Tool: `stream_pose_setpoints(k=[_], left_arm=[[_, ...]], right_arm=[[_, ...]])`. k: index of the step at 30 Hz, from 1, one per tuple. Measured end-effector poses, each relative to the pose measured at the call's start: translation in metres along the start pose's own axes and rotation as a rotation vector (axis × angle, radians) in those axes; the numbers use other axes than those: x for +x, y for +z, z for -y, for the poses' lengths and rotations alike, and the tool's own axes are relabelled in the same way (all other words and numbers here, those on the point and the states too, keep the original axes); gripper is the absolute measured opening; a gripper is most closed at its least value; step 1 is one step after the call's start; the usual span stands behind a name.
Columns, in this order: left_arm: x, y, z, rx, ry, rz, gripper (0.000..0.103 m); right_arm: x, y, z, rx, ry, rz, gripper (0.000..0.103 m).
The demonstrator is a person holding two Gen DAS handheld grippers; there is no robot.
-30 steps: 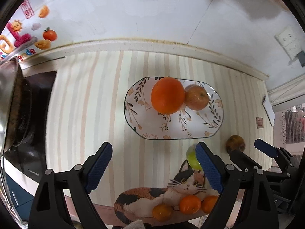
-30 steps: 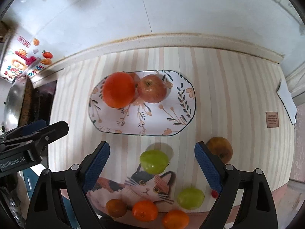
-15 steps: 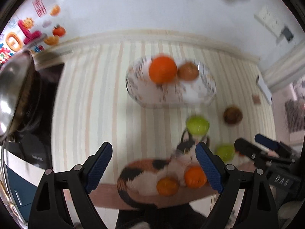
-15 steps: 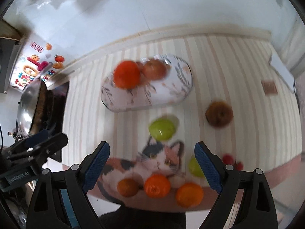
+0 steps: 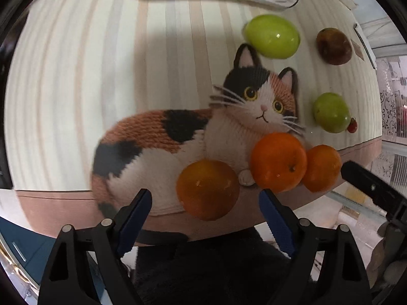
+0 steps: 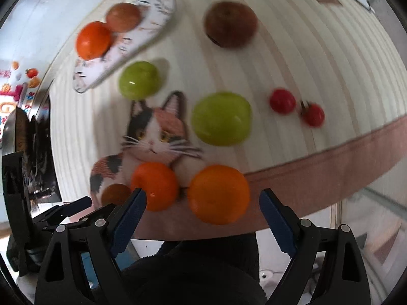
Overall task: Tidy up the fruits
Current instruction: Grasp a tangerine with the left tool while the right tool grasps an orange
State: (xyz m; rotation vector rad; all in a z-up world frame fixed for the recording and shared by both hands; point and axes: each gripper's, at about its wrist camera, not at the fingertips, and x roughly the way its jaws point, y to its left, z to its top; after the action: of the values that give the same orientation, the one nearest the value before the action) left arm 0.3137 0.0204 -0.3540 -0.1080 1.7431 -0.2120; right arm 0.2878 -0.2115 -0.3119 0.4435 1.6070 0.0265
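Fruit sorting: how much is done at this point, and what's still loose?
Done: one orange and a reddish apple sit on the floral plate. In hand: nothing; left gripper and right gripper are open over oranges. Left: three oranges, two green fruits, a brown apple, two cherry tomatoes.

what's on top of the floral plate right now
In the right wrist view, an orange and a reddish-brown apple sit side by side at one end of the plate; the rest looks bare, though the view is blurred.

Bare striped mat (image 5: 84,76) left of the cat print; oranges (image 5: 278,161) (three, touching) crowding the near edge.
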Motion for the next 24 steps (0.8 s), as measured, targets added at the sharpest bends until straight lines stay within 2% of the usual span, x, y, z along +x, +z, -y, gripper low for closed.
stream_pose_setpoints(k=[2,3,5,8,13,16,24], left_arm=[[0.008,0.001,0.001,-0.013,-0.015,-0.01,0.075],[0.012,0.002,0.002,-0.016,-0.023,-0.007,0.065],[0.016,0.001,0.003,-0.009,0.001,0.0,0.055],[0.015,-0.001,0.004,-0.01,0.0,0.018,0.055],[0.009,-0.004,-0.006,-0.012,0.063,0.043,0.055],[0.011,-0.003,-0.017,-0.043,0.033,0.031,0.055],[0.01,-0.002,-0.008,-0.036,0.052,0.045,0.055]], right_arm=[[0.007,-0.001,0.005,0.016,0.003,-0.01,0.091],[0.01,0.0,0.005,0.02,0.005,-0.015,0.09],[0.017,-0.001,0.009,0.035,0.013,-0.027,0.088],[0.026,-0.001,0.012,0.054,0.03,-0.041,0.083],[0.041,0.0,0.017,0.067,0.051,-0.052,0.069],[0.051,0.0,0.016,0.065,0.051,-0.075,0.069],[0.055,-0.001,0.009,0.023,0.025,-0.054,0.068]])
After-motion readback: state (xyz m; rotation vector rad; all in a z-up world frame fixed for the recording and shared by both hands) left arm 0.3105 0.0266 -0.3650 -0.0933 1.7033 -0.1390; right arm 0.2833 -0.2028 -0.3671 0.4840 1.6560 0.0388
